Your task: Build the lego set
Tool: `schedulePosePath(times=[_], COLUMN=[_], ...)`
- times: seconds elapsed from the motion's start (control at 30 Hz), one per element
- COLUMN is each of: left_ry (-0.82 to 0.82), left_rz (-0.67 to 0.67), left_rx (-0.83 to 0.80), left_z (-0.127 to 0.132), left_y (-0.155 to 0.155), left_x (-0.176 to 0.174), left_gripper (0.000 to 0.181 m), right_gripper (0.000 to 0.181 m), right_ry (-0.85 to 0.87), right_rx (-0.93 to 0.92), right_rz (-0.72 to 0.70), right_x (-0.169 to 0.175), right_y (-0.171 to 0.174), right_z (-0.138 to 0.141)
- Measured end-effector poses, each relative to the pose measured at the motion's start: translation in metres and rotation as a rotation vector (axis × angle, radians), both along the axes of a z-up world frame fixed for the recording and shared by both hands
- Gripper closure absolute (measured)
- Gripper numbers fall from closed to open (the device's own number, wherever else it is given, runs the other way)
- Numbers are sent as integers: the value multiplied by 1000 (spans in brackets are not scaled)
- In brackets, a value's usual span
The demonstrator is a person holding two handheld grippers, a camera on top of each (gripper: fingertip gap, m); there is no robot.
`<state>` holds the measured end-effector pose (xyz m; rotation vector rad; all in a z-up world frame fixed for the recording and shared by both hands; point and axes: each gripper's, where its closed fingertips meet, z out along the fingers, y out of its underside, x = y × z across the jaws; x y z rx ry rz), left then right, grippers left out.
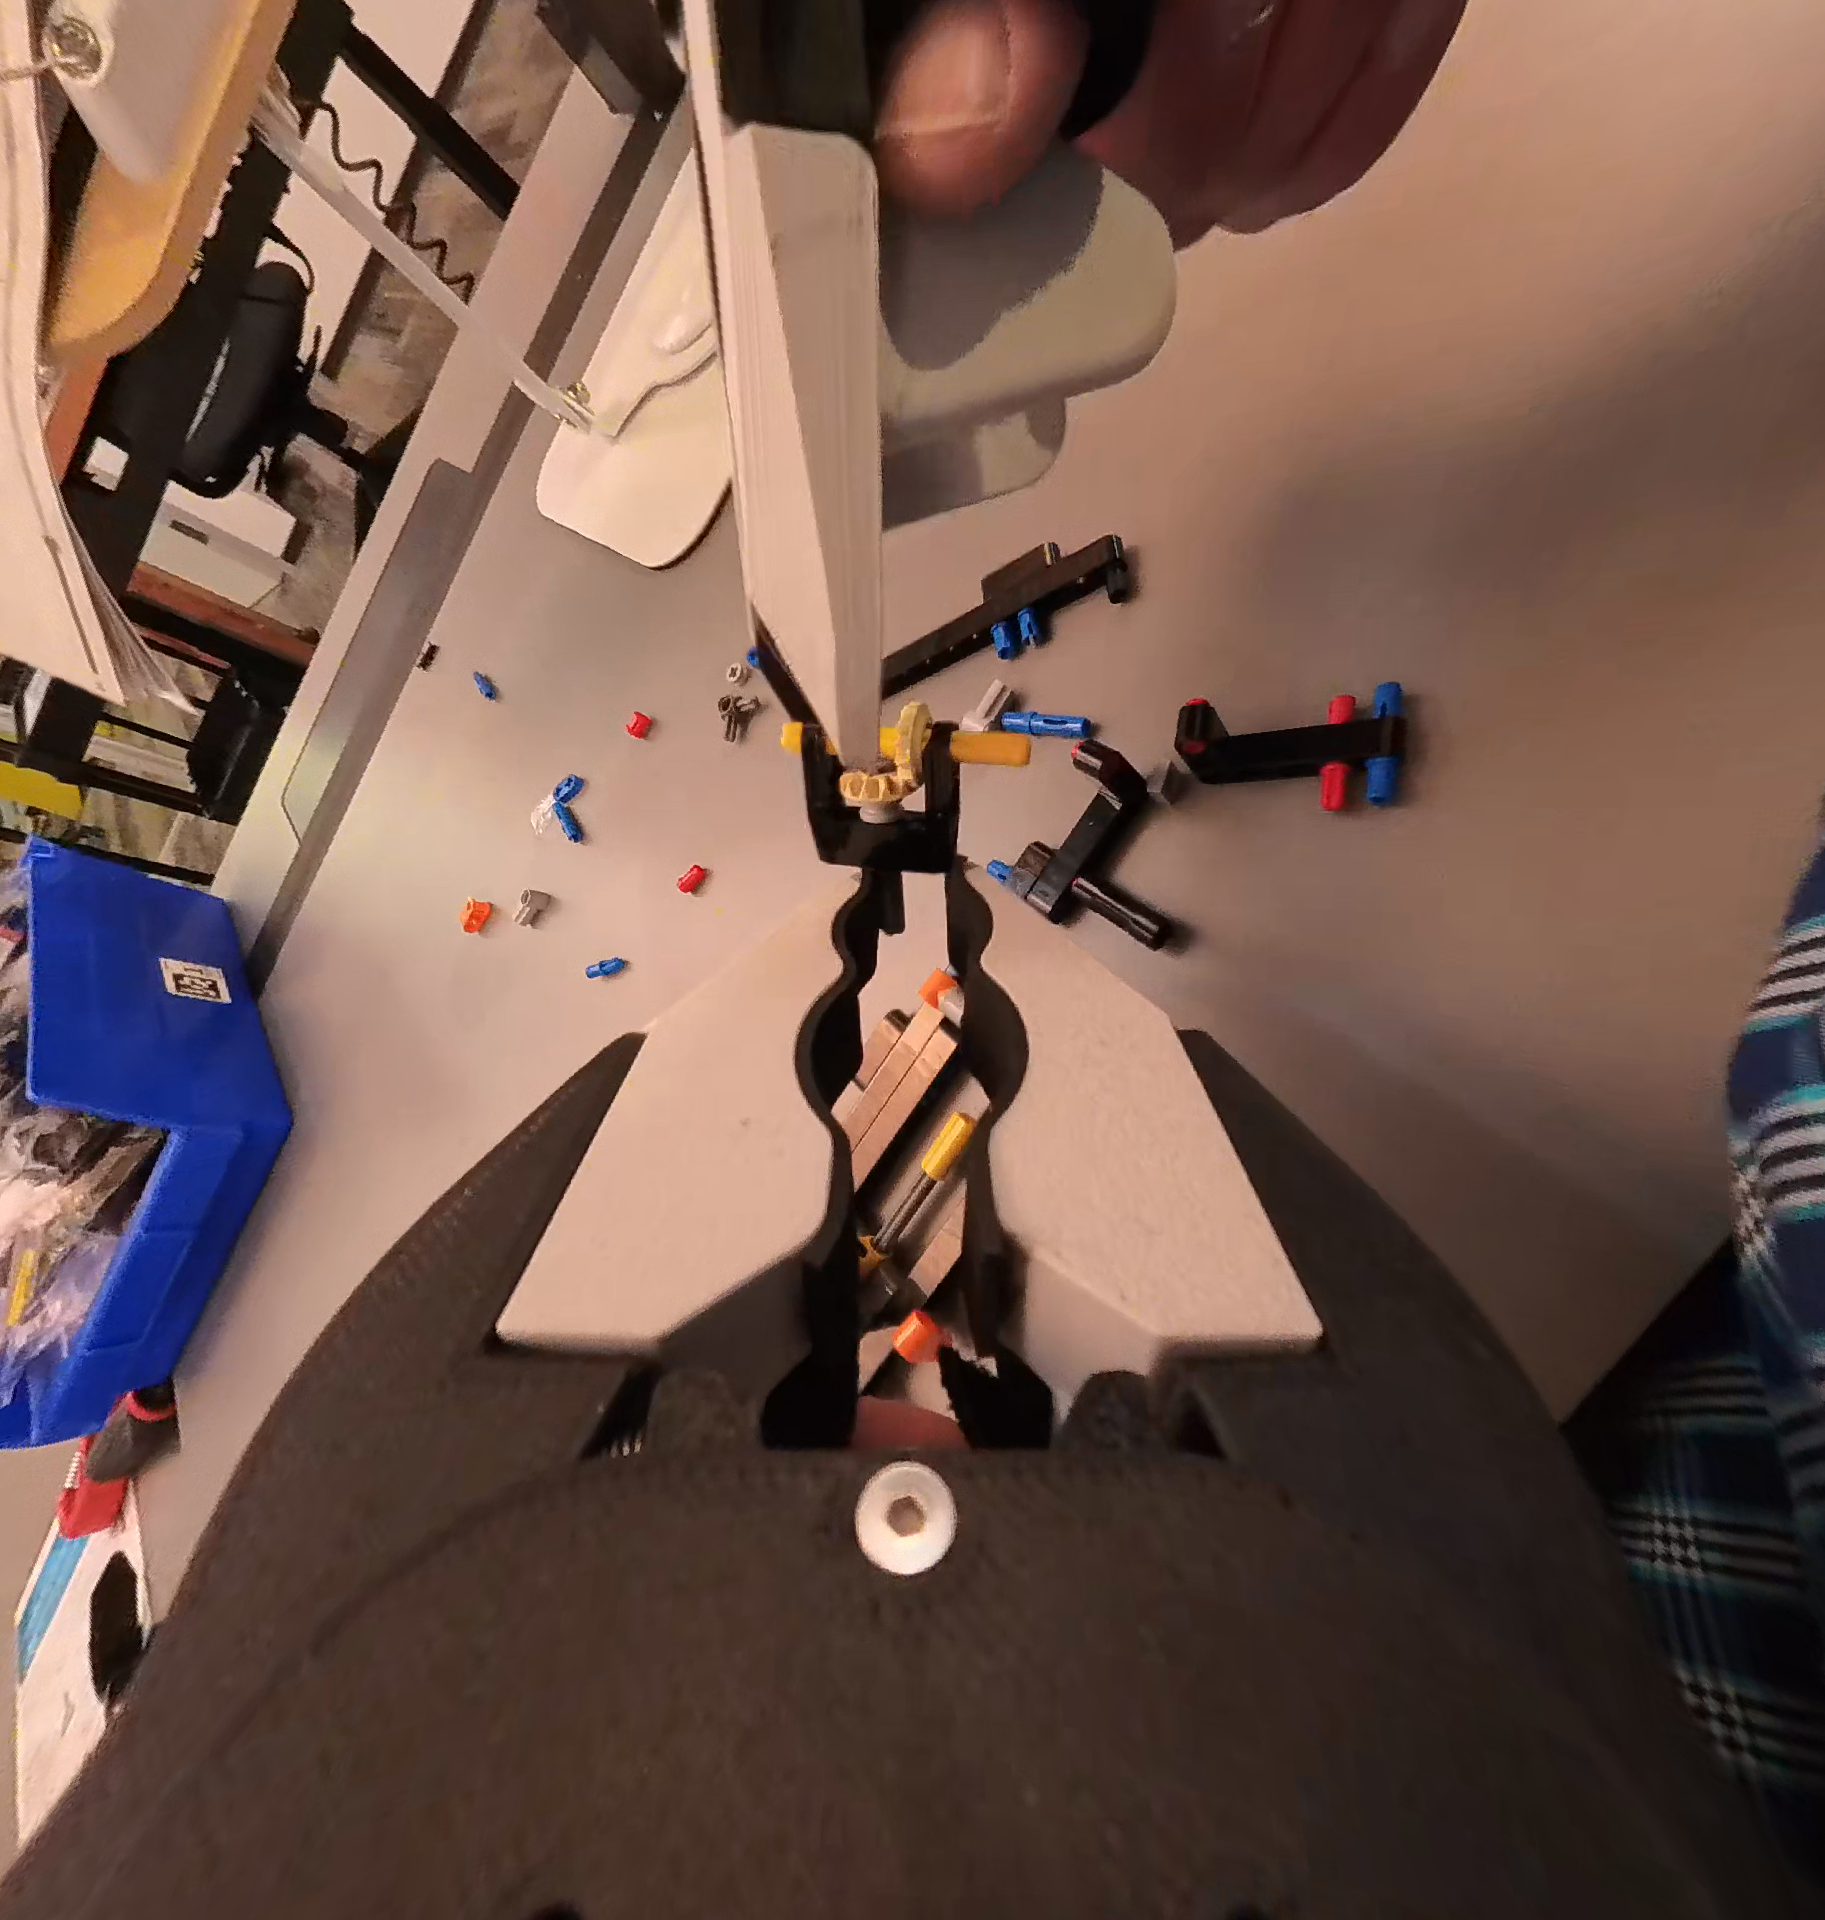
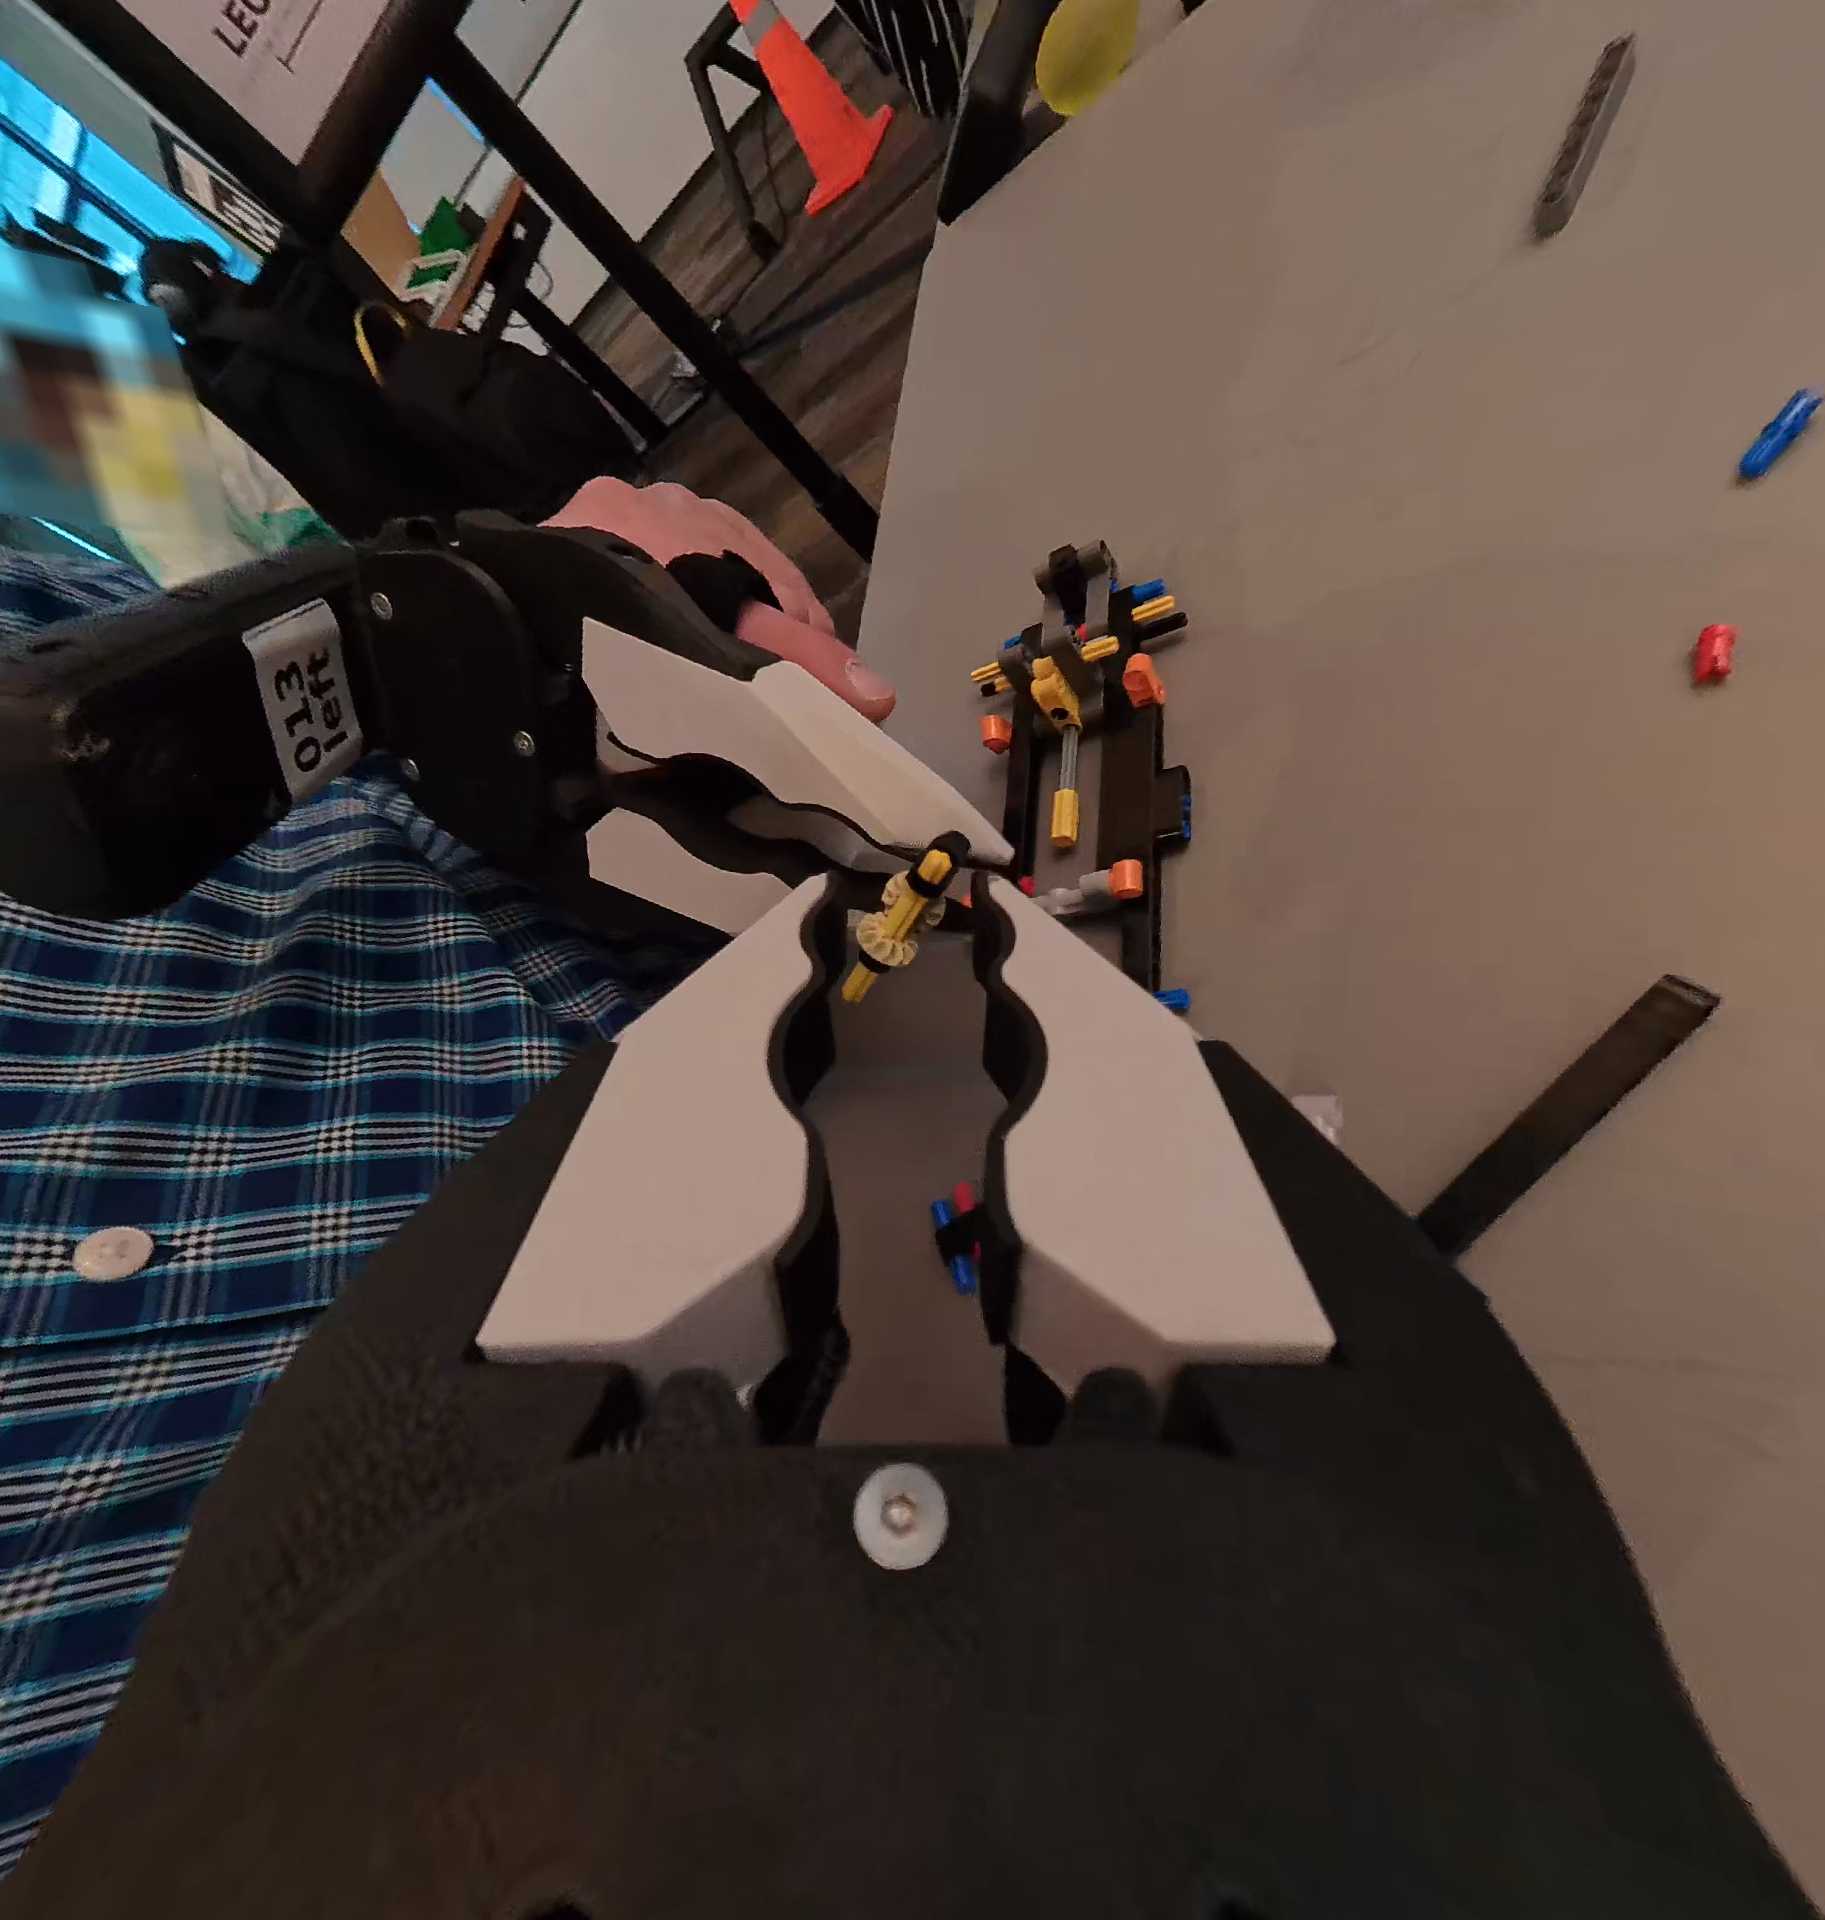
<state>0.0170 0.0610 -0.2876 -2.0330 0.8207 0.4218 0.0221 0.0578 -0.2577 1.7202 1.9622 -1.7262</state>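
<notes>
My left gripper (image 1: 903,883) is shut on the stem of a small black U-shaped frame (image 1: 882,831) and holds it above the table. The frame carries a tan gear (image 1: 872,784) and a yellow axle (image 1: 981,746) with a second gear (image 1: 913,722). My right gripper (image 2: 903,896) comes in from above. Its jaws stand a little apart around the yellow axle (image 2: 892,925), and its fingertip (image 1: 851,727) touches the axle beside the frame's left arm. The larger black and grey chassis build (image 2: 1084,769) lies on the table beyond, partly hidden under my left fingers (image 1: 913,1070).
Loose blue, red and orange pins (image 1: 575,805) lie scattered on the grey table (image 1: 1407,520), with black beam sub-builds (image 1: 1292,748) to the right and a long black beam (image 2: 1573,1112). A blue bin (image 1: 149,1039) of bagged parts stands at the left edge. A person's plaid shirt (image 2: 212,1091) is close.
</notes>
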Motion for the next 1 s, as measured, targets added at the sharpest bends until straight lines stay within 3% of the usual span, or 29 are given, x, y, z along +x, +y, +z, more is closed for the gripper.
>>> schedulePosePath(times=[0.03,0.43,1.0], left_ry=[1,2,-101], left_rz=[0,-9,44], left_rx=[-4,-52,-25], left_z=[0,-3,-3], left_y=[1,3,11], left_x=[0,-2,-7], left_gripper=[170,179,179], right_gripper=[159,149,151], right_ry=[19,181,215], right_rx=[30,300,363], right_rz=[-5,-7,-83], right_x=[0,6,12], right_y=[2,14,35], right_z=[1,18,20])
